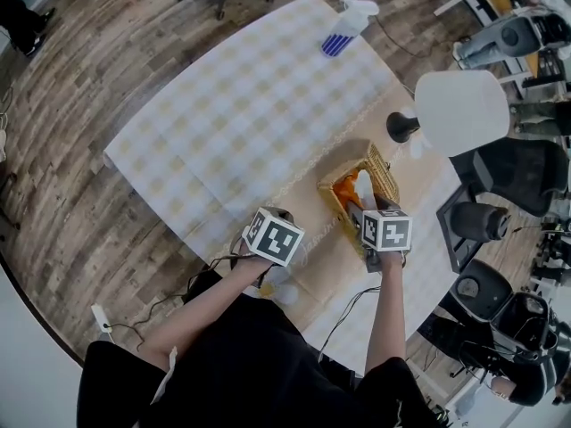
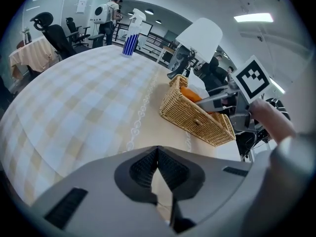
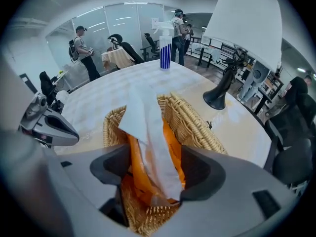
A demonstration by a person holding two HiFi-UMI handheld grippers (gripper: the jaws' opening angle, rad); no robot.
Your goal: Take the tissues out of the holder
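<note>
A wicker holder (image 1: 384,166) stands on the table's tan runner, right of centre. In it sits an orange tissue pack (image 3: 134,158) with a white tissue (image 3: 145,115) rising out of its top. My right gripper (image 3: 153,174) is over the holder's near end, jaws pressed on both sides of the pack. From the head view the right gripper (image 1: 357,210) reaches into the holder beside the tissue (image 1: 363,184). My left gripper (image 1: 284,214) hovers left of the holder, shut and empty, jaws touching (image 2: 158,152). The holder (image 2: 195,117) lies ahead to its right.
A white-shaded lamp (image 1: 462,112) on a black base (image 3: 217,100) stands just beyond the holder. A blue-and-white spray bottle (image 1: 343,29) sits at the table's far edge. Office chairs (image 1: 504,176) crowd the right side. People stand in the background.
</note>
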